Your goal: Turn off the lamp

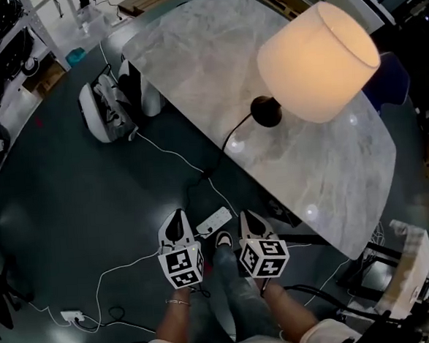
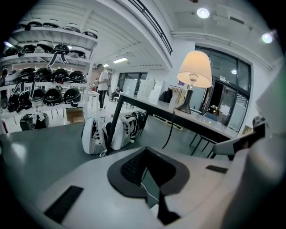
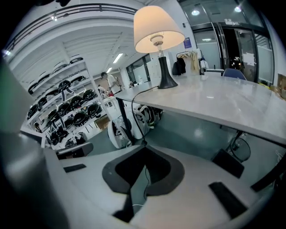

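Note:
The lamp (image 1: 317, 61) stands lit on the marble table (image 1: 191, 51), with a cream shade over a dark base (image 1: 267, 112). Its black cord (image 1: 224, 148) runs off the table edge down toward a white power strip (image 1: 213, 220) on the floor. My left gripper (image 1: 177, 219) and right gripper (image 1: 249, 220) hang low on either side of that strip, both shut and empty. From the left gripper (image 2: 145, 150) the lamp (image 2: 194, 69) is far off at the right. Seen from the right gripper (image 3: 144, 147), the lamp (image 3: 157, 29) stands above, on the table.
Two white bags (image 1: 111, 105) lean at the table leg. A second power strip (image 1: 71, 316) and loose white cables lie on the dark floor. Shelves of helmets (image 2: 44, 85) line the left wall, and a person (image 2: 103, 80) stands far back. My shoe (image 1: 224, 240) is between the grippers.

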{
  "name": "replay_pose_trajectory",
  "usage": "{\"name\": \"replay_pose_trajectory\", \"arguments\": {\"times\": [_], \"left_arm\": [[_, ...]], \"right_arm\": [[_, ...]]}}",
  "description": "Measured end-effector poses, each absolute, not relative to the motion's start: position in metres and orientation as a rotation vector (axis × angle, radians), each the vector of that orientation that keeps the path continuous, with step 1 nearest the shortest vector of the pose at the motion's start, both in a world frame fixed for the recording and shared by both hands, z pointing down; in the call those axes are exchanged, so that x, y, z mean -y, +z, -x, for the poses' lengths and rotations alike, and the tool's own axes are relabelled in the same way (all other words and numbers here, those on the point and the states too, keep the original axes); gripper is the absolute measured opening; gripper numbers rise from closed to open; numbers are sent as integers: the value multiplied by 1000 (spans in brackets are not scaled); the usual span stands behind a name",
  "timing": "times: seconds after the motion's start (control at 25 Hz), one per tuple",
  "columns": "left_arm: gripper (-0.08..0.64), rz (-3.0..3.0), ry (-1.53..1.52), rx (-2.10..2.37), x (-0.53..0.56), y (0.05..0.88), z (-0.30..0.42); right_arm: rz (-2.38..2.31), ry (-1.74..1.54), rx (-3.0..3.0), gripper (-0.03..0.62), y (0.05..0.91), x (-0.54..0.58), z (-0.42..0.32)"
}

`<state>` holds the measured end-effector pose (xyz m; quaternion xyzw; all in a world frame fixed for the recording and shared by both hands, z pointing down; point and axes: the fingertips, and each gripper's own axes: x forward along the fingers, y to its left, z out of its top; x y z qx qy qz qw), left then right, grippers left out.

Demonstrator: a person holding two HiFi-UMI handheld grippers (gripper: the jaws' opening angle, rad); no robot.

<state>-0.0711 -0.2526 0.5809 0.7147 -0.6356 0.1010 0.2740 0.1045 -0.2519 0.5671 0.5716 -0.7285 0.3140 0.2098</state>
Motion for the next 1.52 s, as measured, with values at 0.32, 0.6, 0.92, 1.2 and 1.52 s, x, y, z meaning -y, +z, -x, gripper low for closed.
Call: {"name": "replay_pose_trajectory", "arguments": {"times": [0.32, 0.6, 0.92, 1.2, 1.52], "left_arm": [[6, -1949, 369, 1627, 240, 680, 43], [6, -1952, 389, 1623, 254, 743, 44], [6, -2064, 490, 1553, 277, 790, 15], [45, -2137, 592, 1540, 325, 827, 7], [87, -2199, 642, 1397, 353, 853, -9]], "right_arm": [[-1563, 877, 1969, -2, 647, 251, -121], [-1493, 869, 1974, -2, 701, 251, -119], [-1510, 941, 1949, -2, 737, 257, -118], [-1515, 987, 1927, -2, 744, 264, -114], [-1512, 988, 1915, -2, 751, 273, -115]]}}
